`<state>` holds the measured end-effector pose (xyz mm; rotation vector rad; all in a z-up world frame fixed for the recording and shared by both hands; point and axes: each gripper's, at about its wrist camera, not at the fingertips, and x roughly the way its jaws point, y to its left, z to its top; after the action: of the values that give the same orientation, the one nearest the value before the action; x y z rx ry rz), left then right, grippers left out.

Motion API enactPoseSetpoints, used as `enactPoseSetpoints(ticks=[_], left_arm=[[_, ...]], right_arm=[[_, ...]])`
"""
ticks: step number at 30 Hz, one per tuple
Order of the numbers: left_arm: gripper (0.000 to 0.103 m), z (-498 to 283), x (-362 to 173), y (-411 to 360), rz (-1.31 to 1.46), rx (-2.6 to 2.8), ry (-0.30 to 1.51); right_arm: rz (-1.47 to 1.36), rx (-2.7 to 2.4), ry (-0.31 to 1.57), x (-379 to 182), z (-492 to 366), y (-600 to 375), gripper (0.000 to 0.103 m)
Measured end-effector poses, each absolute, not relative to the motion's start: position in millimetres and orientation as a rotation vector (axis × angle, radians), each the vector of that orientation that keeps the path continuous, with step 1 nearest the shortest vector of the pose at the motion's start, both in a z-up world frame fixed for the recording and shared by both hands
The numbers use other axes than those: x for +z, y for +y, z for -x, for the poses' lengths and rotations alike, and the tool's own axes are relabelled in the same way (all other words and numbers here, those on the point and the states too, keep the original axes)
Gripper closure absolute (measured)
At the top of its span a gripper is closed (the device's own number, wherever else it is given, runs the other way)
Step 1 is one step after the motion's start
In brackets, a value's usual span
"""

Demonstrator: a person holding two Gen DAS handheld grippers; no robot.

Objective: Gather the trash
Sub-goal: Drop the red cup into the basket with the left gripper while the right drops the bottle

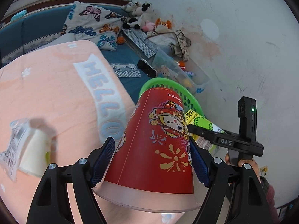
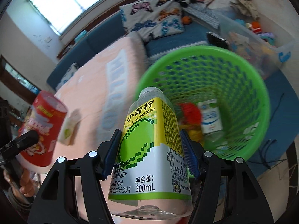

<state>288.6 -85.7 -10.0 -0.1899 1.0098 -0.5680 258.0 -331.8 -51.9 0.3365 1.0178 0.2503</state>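
Note:
My left gripper [image 1: 152, 160] is shut on a red paper cup [image 1: 157, 145] with a cartoon print, held above the pink blanket, its bottom end toward the green basket [image 1: 190, 100]. My right gripper [image 2: 149, 153] is shut on an empty juice bottle [image 2: 149, 145] with a yellow-green label, its cap end at the basket's near rim [image 2: 265, 97]. The basket holds a small white bottle [image 2: 210, 117] and red and yellow wrappers [image 2: 190, 110]. The red cup also shows in the right wrist view [image 2: 42, 128], the bottle in the left wrist view [image 1: 203, 125]. A clear wrapper [image 1: 16, 143] with a pale packet lies on the blanket.
The pink "HELLO" blanket [image 1: 56, 93] covers a blue sofa bed. A butterfly pillow [image 1: 93, 26], plush toys [image 1: 142, 16], a black toy car [image 1: 146, 68] and a clear bin of toys [image 1: 179, 72] sit behind the basket. A white wall [image 1: 243, 46] is at the right.

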Motion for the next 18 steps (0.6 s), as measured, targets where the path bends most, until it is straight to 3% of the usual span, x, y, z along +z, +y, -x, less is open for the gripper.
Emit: enactPoseSetpoints(ticks=[18], left_arm=[[0.028, -338, -33, -185, 0.114, -0.572, 1.079]], right_arm=[[-0.317, 0.125, 1.012, -102, -287, -396, 0.034]])
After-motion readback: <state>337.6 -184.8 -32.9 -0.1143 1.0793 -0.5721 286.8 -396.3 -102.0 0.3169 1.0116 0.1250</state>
